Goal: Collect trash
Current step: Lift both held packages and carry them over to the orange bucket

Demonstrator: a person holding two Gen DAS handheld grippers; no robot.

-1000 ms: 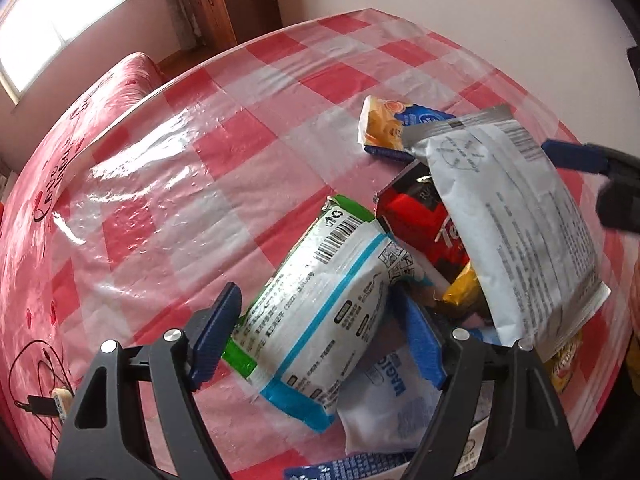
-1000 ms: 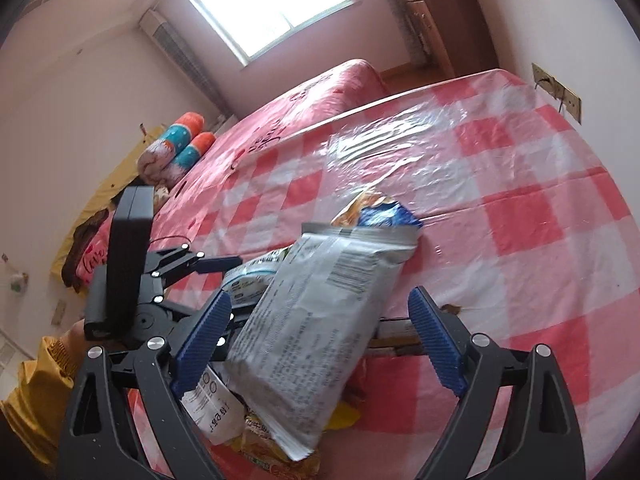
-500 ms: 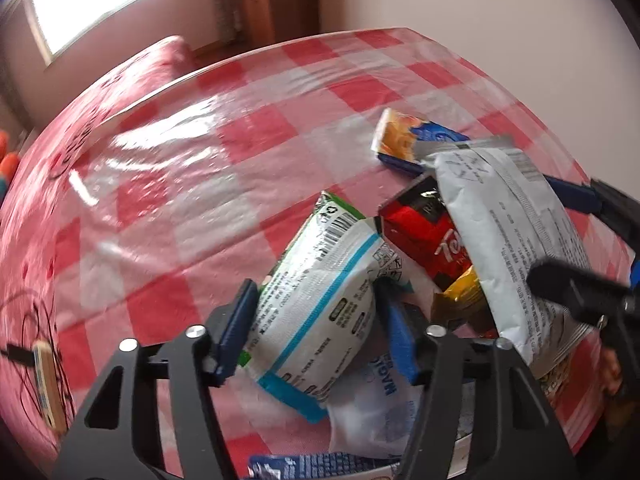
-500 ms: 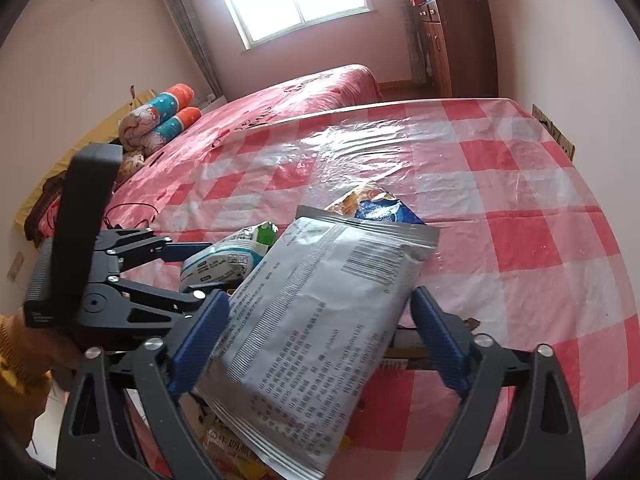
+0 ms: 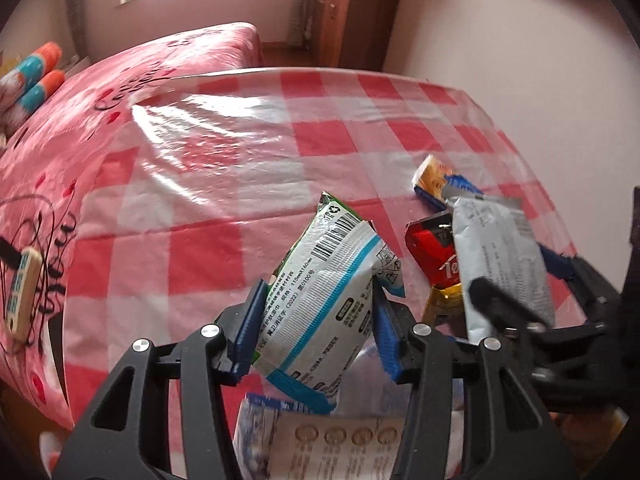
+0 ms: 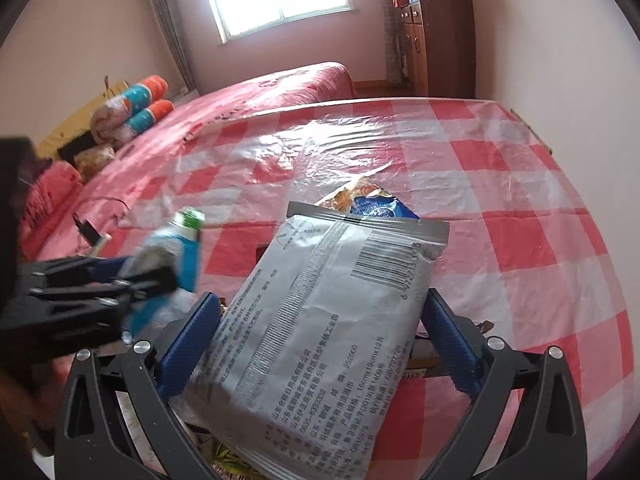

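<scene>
My left gripper [image 5: 318, 294] is closing, and its blue pads press both sides of a white packet with a teal stripe and green top [image 5: 324, 276], held tilted above the table. In the right wrist view this gripper [image 6: 132, 276] and its packet [image 6: 184, 240] appear blurred at the left. My right gripper [image 6: 322, 300] is opening wide. A silver printed pouch [image 6: 332, 320] lies between its jaws, and the pads do not squeeze it. That pouch [image 5: 496, 240] rests on a heap of wrappers.
Beside the pouch lie a red wrapper [image 5: 432, 248], a yellow one [image 5: 442, 300] and an orange-blue biscuit wrapper [image 5: 436, 178]. White packaging [image 5: 340, 440] sits under my left gripper. The red-checked tablecloth [image 5: 280, 160] stretches to a pink bed [image 5: 160, 52]. A wooden cabinet [image 6: 436, 40] stands behind.
The left jaws closed on the teal-striped packet, rolled and lifted it off the heap. The right jaws spread wider around the silver pouch and moved in closer over it.
</scene>
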